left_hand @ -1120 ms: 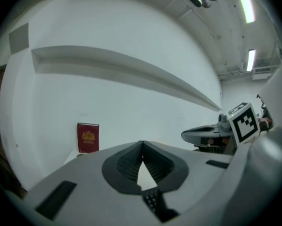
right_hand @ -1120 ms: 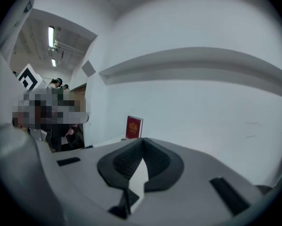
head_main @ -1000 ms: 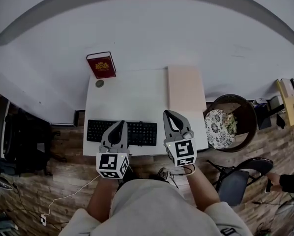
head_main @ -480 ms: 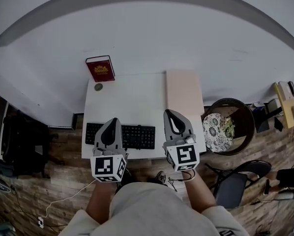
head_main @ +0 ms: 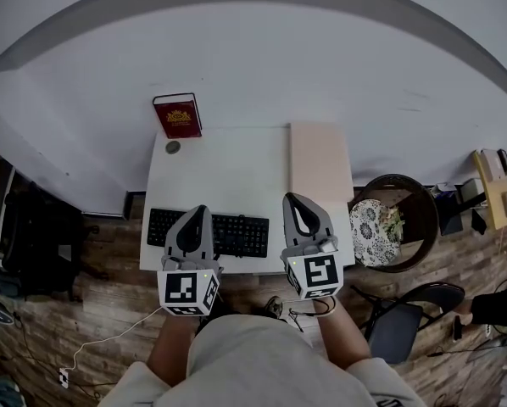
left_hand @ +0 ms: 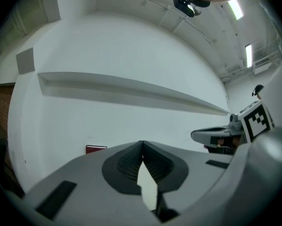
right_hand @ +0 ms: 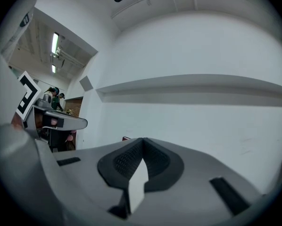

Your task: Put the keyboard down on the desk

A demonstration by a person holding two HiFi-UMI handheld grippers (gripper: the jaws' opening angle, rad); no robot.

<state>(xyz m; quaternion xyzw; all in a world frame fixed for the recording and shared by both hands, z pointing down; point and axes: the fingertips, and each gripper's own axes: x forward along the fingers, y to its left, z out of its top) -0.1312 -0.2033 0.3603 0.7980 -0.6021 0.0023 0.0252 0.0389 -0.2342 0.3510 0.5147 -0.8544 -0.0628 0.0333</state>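
Head view, and we start at the far left, where the wooden floor (head_main: 109, 270) runs along the side of the white desk (head_main: 228, 172). At the desk's back left corner, against the wall, there's a red book (head_main: 177, 114) with a gold emblem on its cover. Just in front of it sits a small round thing (head_main: 173, 147), too small for us to name.

Coming along the front edge, here's the left claw (head_main: 197, 211), marker cube towards us, and in our picture its tip lies over the left half of the keyboard (head_main: 241, 234). The left gripper view shows its jaws pressed together with nothing between them, aimed at the wall with the red book low in the shot. We can't tell whether it touches the keys.

The keyboard itself is black, long and slim, with tidy rows of dark keys. It lies flat on the desk, parallel to the front edge, in the front left part. Its left end reaches nearly to the desk's side.

Next, the right claw (head_main: 295, 200), clear of the keyboard's right end and over the near end of a pale board (head_main: 320, 155) that lies along the desk's right side. The right gripper view has its jaws together too, holding nothing.

Further right on the floor stands a round dark tub (head_main: 398, 179) with patterned cloth inside. Nearer to us is a dark chair (head_main: 402, 320).
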